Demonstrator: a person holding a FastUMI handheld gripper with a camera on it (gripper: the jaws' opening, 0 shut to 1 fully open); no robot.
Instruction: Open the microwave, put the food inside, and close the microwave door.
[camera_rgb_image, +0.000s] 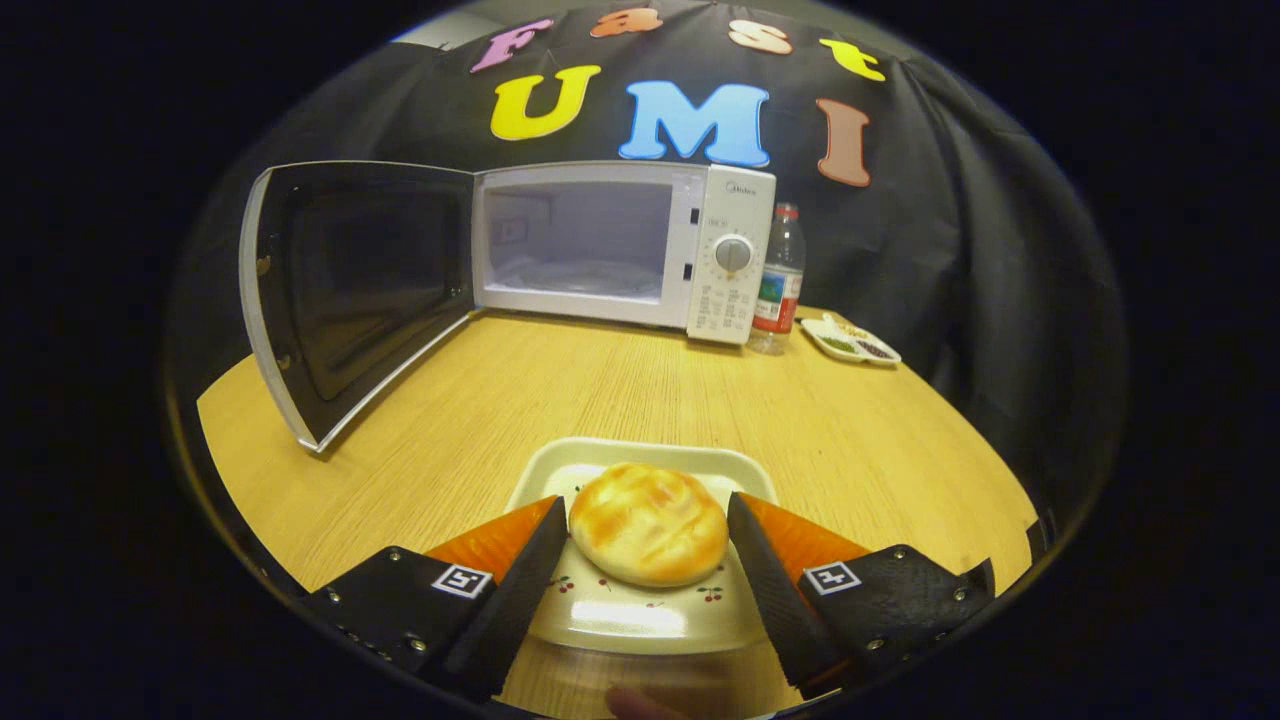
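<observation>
A round golden bun (648, 522) lies on a small cream tray (640, 612) with a cherry pattern, near the table's front edge. My gripper (648, 510) has one finger on each side of the bun, and both pads touch its sides. The bun still rests on the tray. Beyond it, at the back of the table, stands the white microwave (720, 255). Its dark-glass door (345, 290) is swung wide open to the left. The cavity (580, 245) is lit and bare.
A water bottle (780, 280) stands just right of the microwave, and a small white dish (850, 342) with condiments sits to its right. Bare wooden table (600, 390) stretches between the tray and the microwave. The open door juts forward over the table's left part.
</observation>
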